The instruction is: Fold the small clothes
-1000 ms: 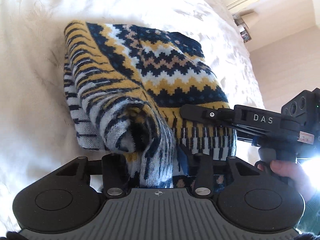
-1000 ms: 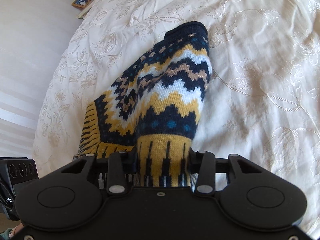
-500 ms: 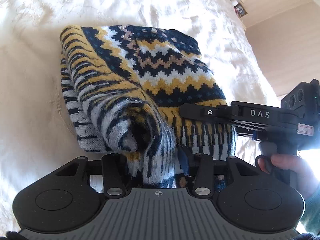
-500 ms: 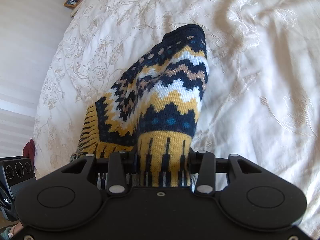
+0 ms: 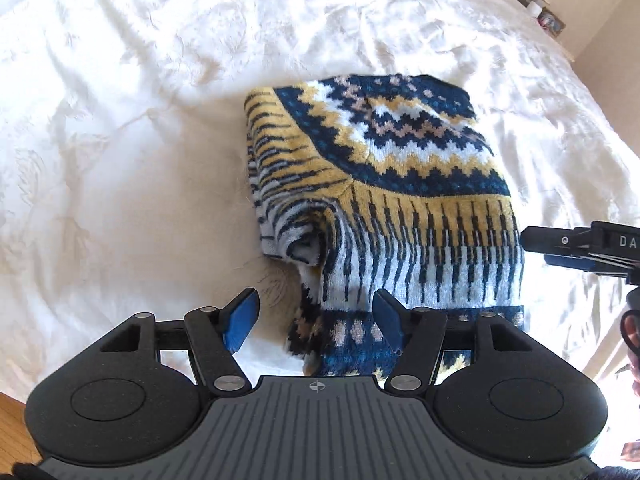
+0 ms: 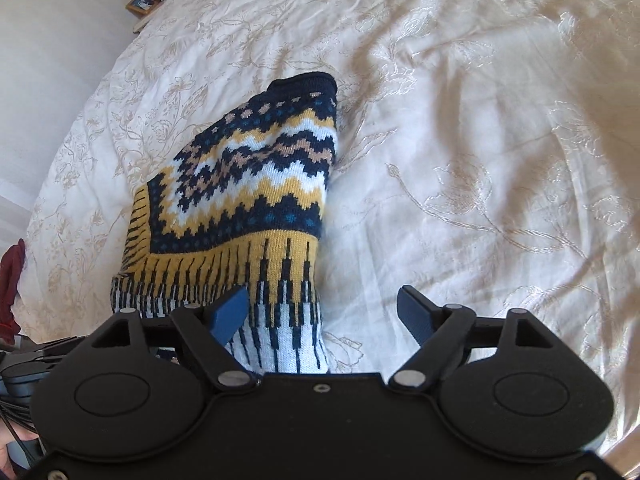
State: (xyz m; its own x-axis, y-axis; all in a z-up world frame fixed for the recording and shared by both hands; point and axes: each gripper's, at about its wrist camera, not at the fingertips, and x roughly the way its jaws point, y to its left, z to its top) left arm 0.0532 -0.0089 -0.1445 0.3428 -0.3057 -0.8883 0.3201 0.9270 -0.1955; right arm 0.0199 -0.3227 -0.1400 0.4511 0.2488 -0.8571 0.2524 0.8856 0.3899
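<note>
Both tools just let go: left tool [image 5: 316,322] and right tool [image 6: 322,316] jaws now apart, having just been opening. Folded sweater [image 5: 384,200] lies released on bed [image 5: 120,140], its near hem between the pads; fold laid, likely smoothing next.
</note>
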